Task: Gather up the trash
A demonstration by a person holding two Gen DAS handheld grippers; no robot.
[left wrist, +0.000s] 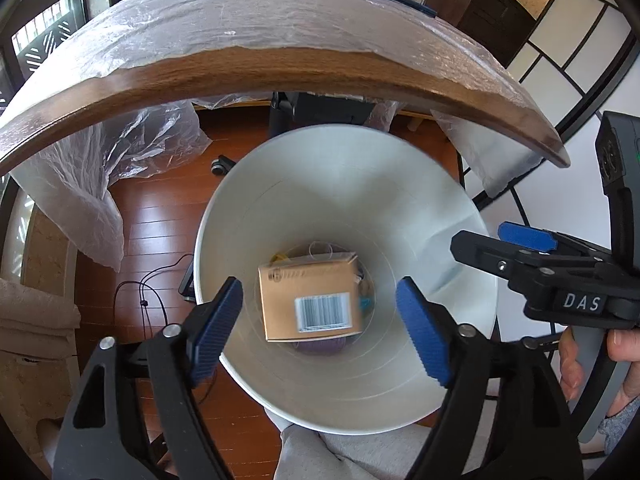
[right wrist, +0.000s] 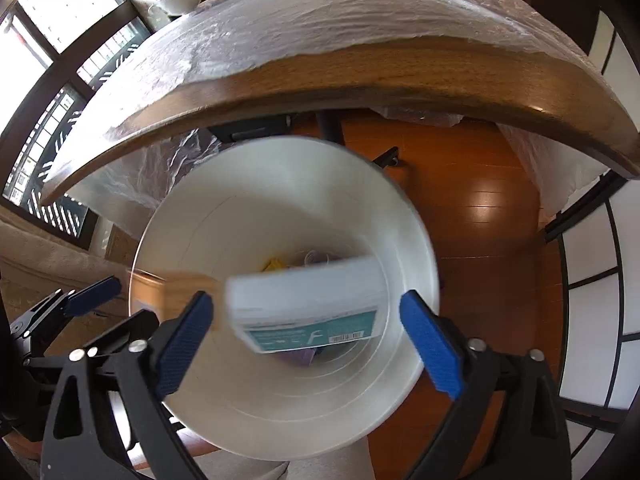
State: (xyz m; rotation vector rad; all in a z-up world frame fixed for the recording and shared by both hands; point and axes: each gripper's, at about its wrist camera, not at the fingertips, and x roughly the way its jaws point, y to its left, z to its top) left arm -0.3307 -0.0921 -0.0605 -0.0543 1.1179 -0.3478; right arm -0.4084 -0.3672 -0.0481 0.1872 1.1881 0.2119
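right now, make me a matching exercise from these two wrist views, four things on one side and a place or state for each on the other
Things:
1. brown box
2. white and teal box
3. plastic sheet
4. left gripper

Places or states:
A. spread over the wooden table top
B. open, above the white bin
C. inside the bin, barcode label facing up
D. blurred, over the bin's mouth

Pairs: 1-C, 2-D, 3-A, 4-B

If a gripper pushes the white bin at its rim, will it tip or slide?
The white bin looks light: thin walls, only a cardboard box and small scraps inside. It is tall and narrows downward, so a rim push probably tips it. The glossy wood floor may let it slide.
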